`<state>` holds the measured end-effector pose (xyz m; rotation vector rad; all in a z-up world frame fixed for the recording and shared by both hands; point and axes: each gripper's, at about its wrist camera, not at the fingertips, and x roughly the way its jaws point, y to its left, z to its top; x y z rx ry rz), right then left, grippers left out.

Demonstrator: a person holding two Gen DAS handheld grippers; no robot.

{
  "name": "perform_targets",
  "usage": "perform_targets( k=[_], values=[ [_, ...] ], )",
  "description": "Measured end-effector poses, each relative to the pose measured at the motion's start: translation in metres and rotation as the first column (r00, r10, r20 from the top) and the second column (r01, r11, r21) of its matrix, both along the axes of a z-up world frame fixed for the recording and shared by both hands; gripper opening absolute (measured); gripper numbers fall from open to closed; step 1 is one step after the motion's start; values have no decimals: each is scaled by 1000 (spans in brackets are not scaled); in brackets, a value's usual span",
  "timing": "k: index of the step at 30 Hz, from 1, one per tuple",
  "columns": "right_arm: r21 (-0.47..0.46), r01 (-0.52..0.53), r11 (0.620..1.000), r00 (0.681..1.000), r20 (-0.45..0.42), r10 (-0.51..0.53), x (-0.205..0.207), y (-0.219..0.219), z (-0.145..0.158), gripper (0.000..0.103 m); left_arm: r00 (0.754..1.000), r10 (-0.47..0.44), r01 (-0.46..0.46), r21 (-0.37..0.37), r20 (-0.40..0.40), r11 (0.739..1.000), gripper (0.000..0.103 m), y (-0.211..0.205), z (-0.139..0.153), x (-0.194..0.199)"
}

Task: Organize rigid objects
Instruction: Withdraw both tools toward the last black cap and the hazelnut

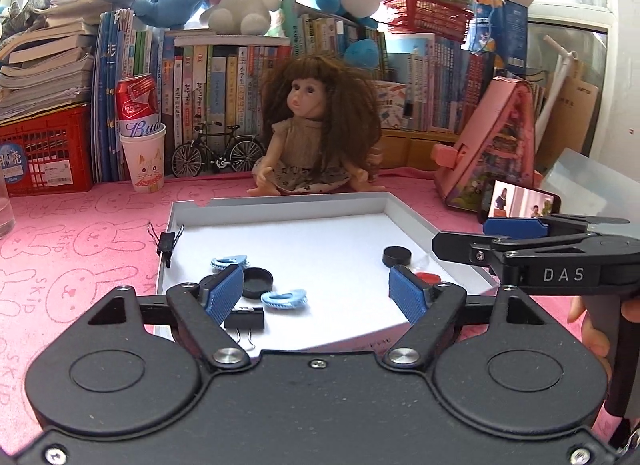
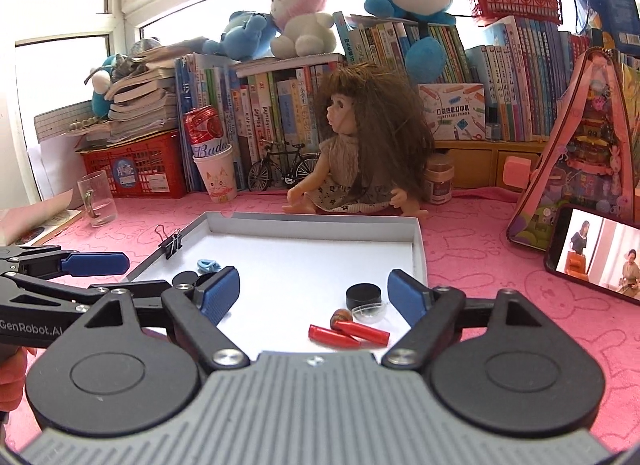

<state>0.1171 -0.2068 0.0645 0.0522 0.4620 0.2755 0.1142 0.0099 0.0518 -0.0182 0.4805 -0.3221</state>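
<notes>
Left wrist: left gripper (image 1: 316, 289) jaws apart, empty, over tray (image 1: 280, 201); right gripper (image 2: 314, 293) likewise. Likely pre-grasp step; next needs lowering onto near blue clip (image 1: 284, 299).

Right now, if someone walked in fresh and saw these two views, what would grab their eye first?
Probably the brown-haired doll in a beige dress, sitting on the pink bunny-print cloth just behind the shallow white cardboard tray. Next, the plush toys atop the book row, mainly the pink-and-white plush rabbit. Nearer, the open left claw and open right claw hang empty over the tray's scattered small items.
</notes>
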Motion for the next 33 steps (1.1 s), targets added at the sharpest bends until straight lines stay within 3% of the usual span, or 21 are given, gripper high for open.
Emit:
perform_targets(
  k=[18, 27, 33],
  values=[
    [-38, -24, 999, 999, 40, 26, -60, -9, -14, 92, 996, -84, 84, 51, 1, 995, 79, -6, -21, -63],
    [-100, -79, 992, 995, 51, 85, -91, 0, -25, 94, 986, -165, 166, 87, -25, 982, 79, -17, -38, -91],
    [-135, -61, 989, 996, 61, 70, -103, -2, -28, 94, 973, -226, 230, 103, -52, 968, 77, -23, -48, -104]
  ],
)
